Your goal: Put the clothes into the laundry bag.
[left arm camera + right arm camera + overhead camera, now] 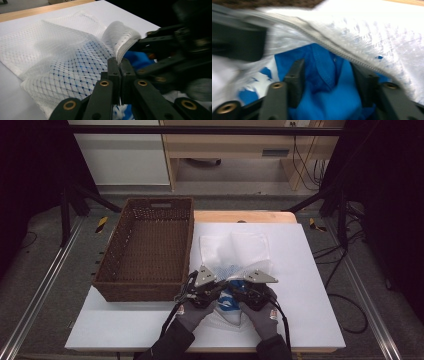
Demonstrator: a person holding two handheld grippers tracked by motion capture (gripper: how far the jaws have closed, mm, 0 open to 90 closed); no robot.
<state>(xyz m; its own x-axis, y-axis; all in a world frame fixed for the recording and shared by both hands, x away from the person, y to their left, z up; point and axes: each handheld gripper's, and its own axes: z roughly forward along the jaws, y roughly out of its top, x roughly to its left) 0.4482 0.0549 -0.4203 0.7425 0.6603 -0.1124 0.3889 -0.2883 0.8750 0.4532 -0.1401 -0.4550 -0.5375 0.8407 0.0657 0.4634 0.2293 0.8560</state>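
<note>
High view | white table [310, 285] | wicker basket [145, 247] left | grey floor [50, 285]

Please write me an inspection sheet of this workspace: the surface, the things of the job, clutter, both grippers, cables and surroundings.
Surface: white board on a wooden table, bare around the work.
Job's things: white mesh laundry bag lying flat, its zipper edge lifted; blue garment partly inside its opening; empty brown wicker basket at the left.
Clutter: nothing seen.
Grippers: left gripper shut on the bag's zipper edge; right gripper open, jaws either side of the blue cloth.
Cables: black cable trailing from the left gripper along the sleeve; loose cables on the floor at right.
Surroundings: dark frame bars, grey floor, wooden furniture behind.
</note>
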